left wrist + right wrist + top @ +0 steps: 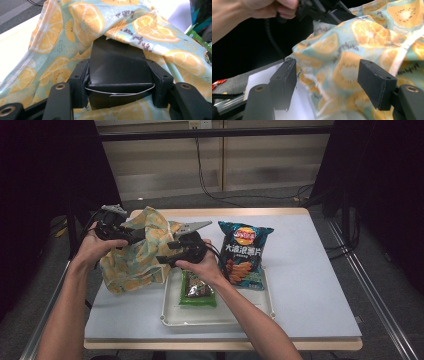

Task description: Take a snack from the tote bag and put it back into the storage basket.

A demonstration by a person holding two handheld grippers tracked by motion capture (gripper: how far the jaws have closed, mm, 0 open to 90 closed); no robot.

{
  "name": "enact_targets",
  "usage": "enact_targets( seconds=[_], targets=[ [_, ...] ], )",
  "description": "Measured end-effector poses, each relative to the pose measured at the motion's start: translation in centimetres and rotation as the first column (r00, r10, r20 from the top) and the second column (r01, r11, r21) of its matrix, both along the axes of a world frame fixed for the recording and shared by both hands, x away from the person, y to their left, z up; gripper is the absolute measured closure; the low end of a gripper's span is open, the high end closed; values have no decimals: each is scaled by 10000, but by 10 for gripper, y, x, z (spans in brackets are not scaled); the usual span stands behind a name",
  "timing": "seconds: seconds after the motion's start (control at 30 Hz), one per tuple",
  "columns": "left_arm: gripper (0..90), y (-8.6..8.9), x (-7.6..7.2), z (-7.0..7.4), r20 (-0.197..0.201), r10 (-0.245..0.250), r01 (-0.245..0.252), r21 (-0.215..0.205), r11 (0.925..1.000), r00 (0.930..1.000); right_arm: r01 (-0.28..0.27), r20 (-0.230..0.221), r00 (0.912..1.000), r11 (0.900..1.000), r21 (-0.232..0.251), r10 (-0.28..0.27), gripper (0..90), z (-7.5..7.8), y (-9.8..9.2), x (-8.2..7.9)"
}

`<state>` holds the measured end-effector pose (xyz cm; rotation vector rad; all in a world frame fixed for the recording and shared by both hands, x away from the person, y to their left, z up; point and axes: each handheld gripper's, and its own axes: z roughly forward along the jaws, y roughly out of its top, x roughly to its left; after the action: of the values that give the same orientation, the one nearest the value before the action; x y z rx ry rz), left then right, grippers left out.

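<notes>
While my left gripper [131,236] holds the far left of the orange-print cloth bag [134,257], its fingers [79,83] are clamped on a flat black thing [117,67] with the bag's fabric draped over it; I can't tell what that black piece is. The bag itself sits slumped on the left part of the desk [310,285], partly lifted at its far edge by that grip.

Moving right, my right gripper [162,252] is at the bag's right side, fingers [284,82] spread wide and nothing pressed between them — the fabric hangs just beyond them. I'd say I'm at the step of getting the bag's mouth open, one side held, the other not yet caught.

Next, I reckon, the right fingers need to slide onto the loose rim and pinch a single layer.

Farther right, the white tray [220,317] holds a green packet [198,291], and the blue chip bag [243,254] leans at its far right, both waiting.
</notes>
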<state>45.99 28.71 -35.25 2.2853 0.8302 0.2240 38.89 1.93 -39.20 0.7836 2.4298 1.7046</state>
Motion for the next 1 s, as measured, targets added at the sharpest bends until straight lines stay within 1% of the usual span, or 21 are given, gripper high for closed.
enact_targets(
  seconds=[0.07, 0.1, 0.17, 0.27, 0.3, 0.33, 0.37, 0.43, 0.5, 0.53, 0.57, 0.6, 0.63, 0.73, 0.77, 0.8, 0.83, 0.87, 0.9, 0.93, 1.0],
  targets=[
    [433, -1, 0, 0, 29, 17, -17, 19, 10000, 10000, 50, -23, 10000, 10000, -37, -50, 313, -1, 3, 3],
    [433, -1, -1, 0, -8, -4, 4, 12, 10000, 10000, 178, -138, 9997, 9998, -76, -179, 303, -3, 9, 7],
    [433, -2, -2, 0, -101, -12, 11, -59, 10000, 9999, 285, -186, 9994, 9995, -166, -288, 301, -5, 15, 12],
    [433, -3, -2, 1, -123, -53, 52, -93, 9999, 9999, 275, -239, 9993, 9994, -204, -279, 302, -7, 21, 15],
    [433, -3, -1, 2, -97, -87, 86, -165, 9998, 9999, 383, -205, 9990, 9988, -312, -390, 336, -8, 26, 16],
    [433, -3, -1, 2, -97, -87, 86, -165, 9998, 9999, 383, -205, 9990, 9988, -312, -390, 336, -8, 26, 16],
    [433, -4, -2, 3, -187, -74, 69, -279, 9996, 9998, 541, -144, 9984, 9978, -390, -547, 383, -8, 29, 17],
    [433, -4, -2, 3, -169, -137, 132, -263, 9996, 9998, 650, -147, 9977, 9972, -374, -656, 466, -10, 30, 19],
    [433, -4, -2, 4, -197, -142, 136, -321, 9994, 9997, 738, -272, 9968, 9966, -377, -749, 583, -11, 30, 21],
    [433, -4, -2, 5, -202, -157, 150, -335, 9993, 9997, 762, -280, 9966, 9963, -395, -773, 677, -13, 30, 22],
    [433, -4, -2, 5, -202, -157, 150, -335, 9993, 9997, 762, -280, 9966, 9963, -395, -773, 677, -13, 30, 22],
    [433, -4, -2, 5, -184, -157, 151, -343, 9993, 9997, 698, -346, 9969, 9970, -325, -709, 753, -13, 30, 23],
    [433, -4, -2, 6, -123, -158, 155, -300, 9994, 9998, 569, -399, 9975, 9982, -195, -576, 900, -14, 29, 24],
    [433, -3, -1, 8, -157, -184, 181, -240, 9995, 9997, 459, -399, 9981, 9985, -309, -471, 900, -14, 30, 22],
    [433, -3, 0, 10, -140, -102, 100, -176, 9998, 9998, 422, -318, 9985, 9984, -383, -435, 900, -14, 30, 22],
    [433, -2, 1, 12, -145, -132, 131, -87, 9999, 9998, 384, -351, 9986, 9983, -449, -400, 900, -15, 30, 21],
    [433, -2, 1, 14, -179, -33, 30, -207, 9998, 9998, 317, -402, 9986, 9984, -475, -336, 900, -16, 31, 21],
    [433, -2, 1, 14, -179, -33, 30, -207, 9998, 9998, 317, -402, 9986, 9984, -475, -336, 900, -16, 31, 21],
    [433, 1, 1, 18, -104, -92, 90, -172, 9998, 9999, 274, -414, 9987, 9975, -652, -301, 900, -18, 30, 21],
    [433, 1, 0, 20, -144, -10, 7, -240, 9997, 9999, 218, -420, 9988, 9976, -658, -246, 900, -19, 29, 21],
    [433, 3, 0, 22, -155, 36, -39, -204, 9998, 9999, 227, -455, 9986, 9971, -733, -261, 900, -20, 29, 21]
  ],
)
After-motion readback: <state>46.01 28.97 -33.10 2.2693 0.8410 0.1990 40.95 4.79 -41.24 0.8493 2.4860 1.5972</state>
